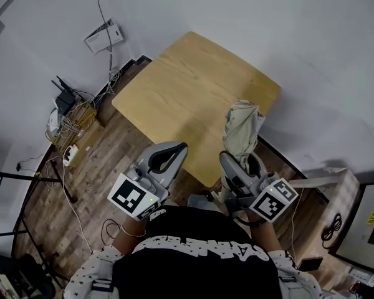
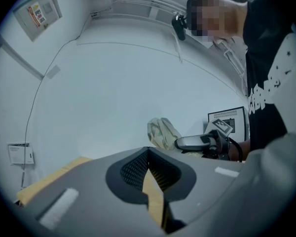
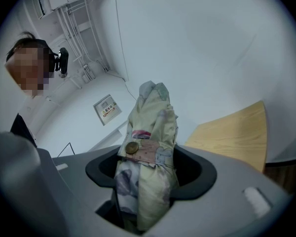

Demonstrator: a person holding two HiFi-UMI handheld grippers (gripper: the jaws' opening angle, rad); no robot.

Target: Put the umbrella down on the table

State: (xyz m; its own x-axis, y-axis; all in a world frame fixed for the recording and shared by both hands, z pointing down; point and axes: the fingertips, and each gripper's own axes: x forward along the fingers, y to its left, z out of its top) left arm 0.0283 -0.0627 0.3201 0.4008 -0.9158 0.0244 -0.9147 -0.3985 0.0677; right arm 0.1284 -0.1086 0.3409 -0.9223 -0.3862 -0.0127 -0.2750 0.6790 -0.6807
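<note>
Umbrella, folded and strapped into a pale bundle, sticks out forward from the right gripper in the head view. Its long axis runs away from the person, and its far end sits over the near right part of the wooden table. The left gripper hangs just off the table's near edge, level with the right one and well apart from the bundle, so the right hand alone carries it. In the left gripper view, the left gripper has its jaws drawn together with nothing between them. Beyond them the umbrella rises slantwise out of the right gripper, tip higher than the held end, with a strip of table low at the left. In the right gripper view, the right gripper is pinched around the lower part of the umbrella, which stands along the jaws and points up toward the wall. The table lies lower and to the right. Setting it down therefore seems to call for tipping the right wrist forward and down until the bundle lies flat along the wood, then letting the jaws part.
</note>
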